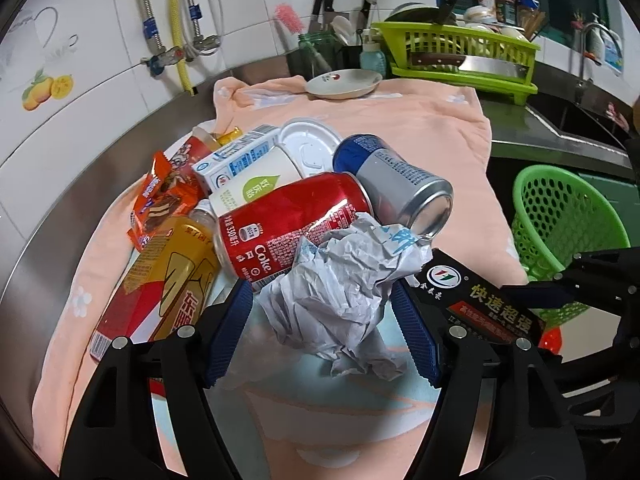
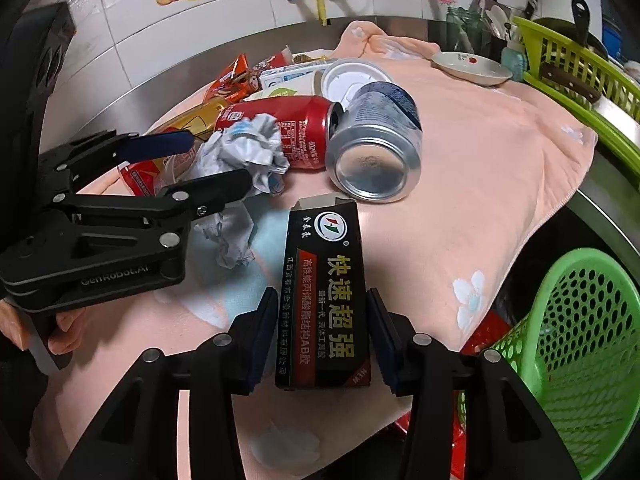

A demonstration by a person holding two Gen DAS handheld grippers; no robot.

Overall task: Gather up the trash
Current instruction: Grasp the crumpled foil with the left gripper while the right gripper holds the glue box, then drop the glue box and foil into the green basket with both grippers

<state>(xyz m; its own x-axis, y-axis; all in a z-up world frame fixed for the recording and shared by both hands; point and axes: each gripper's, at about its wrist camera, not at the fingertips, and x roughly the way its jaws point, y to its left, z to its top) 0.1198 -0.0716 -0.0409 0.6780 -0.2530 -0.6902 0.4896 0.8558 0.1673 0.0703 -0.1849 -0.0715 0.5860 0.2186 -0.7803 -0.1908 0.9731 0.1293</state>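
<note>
A steel worktop point(image 1: 44, 248) carried a peach towel point(image 1: 420, 128), and on the towel lay the trash heap. A green mesh basket point(image 2: 580, 340) stood just off the towel's right edge; only the right wrist view showed deep into it, with red packaging at its foot. The lime dish rack point(image 1: 460, 52) sat behind the towel, a small plate point(image 1: 344, 84) beside it.

In the heap, the red Coke can point(image 1: 280, 224) lay on its side, touching a silver-and-blue can point(image 1: 396, 184) to its right. Left of the Coke can were a yellow bottle point(image 1: 180, 256), orange snack wrappers point(image 1: 160, 196) and a milk carton point(image 1: 236, 160); the left wrist view showed these labels plainly, the other only in part.

The crumpled paper wad point(image 1: 340, 300) lay against the Coke can's front. The left tool point(image 1: 320, 332) straddled it, jaws part-closed and pads not yet visibly pressing. The right tool point(image 2: 324, 336) was clamped on the black glue box point(image 2: 328, 292), just in front of the silver can. A hand point(image 2: 64, 332) under the left tool appeared in the right wrist view only.
</note>
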